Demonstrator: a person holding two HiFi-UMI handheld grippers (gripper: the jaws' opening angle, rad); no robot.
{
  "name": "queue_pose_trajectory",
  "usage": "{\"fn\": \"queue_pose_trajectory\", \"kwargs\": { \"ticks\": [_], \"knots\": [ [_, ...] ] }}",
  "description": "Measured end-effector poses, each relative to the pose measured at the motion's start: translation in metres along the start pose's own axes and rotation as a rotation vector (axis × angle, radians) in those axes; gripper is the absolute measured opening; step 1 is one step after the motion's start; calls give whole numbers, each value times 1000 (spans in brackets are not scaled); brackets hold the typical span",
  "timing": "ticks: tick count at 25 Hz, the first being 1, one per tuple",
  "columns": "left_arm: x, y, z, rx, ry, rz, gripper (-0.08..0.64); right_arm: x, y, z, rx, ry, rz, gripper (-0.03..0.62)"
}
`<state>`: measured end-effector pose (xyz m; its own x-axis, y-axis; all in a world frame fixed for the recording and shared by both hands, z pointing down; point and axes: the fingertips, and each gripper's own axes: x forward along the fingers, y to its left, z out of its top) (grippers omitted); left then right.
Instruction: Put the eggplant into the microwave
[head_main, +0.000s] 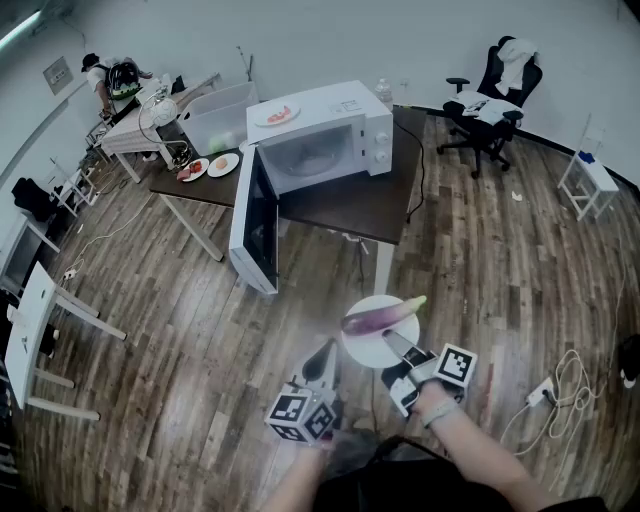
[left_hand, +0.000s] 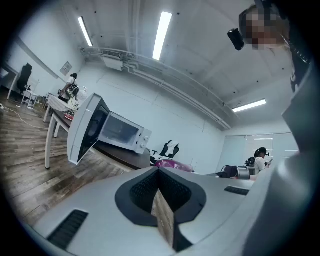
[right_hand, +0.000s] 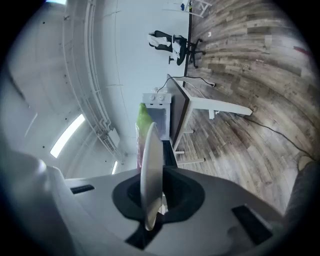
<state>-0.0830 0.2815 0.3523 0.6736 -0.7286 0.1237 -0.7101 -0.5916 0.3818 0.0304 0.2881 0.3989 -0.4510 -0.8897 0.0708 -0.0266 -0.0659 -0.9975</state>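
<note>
Seen edge-on in the right gripper view, the plate (right_hand: 151, 170) hides most of the eggplant (right_hand: 143, 117). The right tongs (head_main: 392, 341) clench the plate's near rim above the floor. The eggplant lies across its far edge, just beyond them. The left tongs (head_main: 322, 362) are clenched and empty.

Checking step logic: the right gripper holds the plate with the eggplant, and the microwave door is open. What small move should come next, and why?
Probably carry the plate forward toward the microwave, kept level. The right gripper is shut on its rim, the eggplant lies loose on top, the door stands open, and the cavity is some way off.
</note>
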Motion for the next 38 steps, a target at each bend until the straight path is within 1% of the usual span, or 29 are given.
{"fn": "queue_pose_trajectory", "kwargs": {
  "ticks": [5, 10, 18, 23, 32, 38],
  "knots": [
    [14, 20, 5, -4, 7, -10, 0, 24, -3, 5, 7, -8, -2, 9],
    [23, 33, 5, -15, 12, -4, 0, 40, -7, 11, 11, -9, -15, 9],
    [44, 57, 1, -53, 21, 38, 0, 70, -17, 32, 14, 19, -40, 9],
    [73, 79, 11, -55, 3, 78, 0, 103, -20, 53, 16, 58, -33, 9],
    [143, 110, 34, -56, -25, 113, 0, 165, -11, 104, 12, 109, -16, 9],
    [182, 124, 42, -60, -30, 139, 0, 198, -8, 136, 22, 136, -8, 11]
  ]
}}
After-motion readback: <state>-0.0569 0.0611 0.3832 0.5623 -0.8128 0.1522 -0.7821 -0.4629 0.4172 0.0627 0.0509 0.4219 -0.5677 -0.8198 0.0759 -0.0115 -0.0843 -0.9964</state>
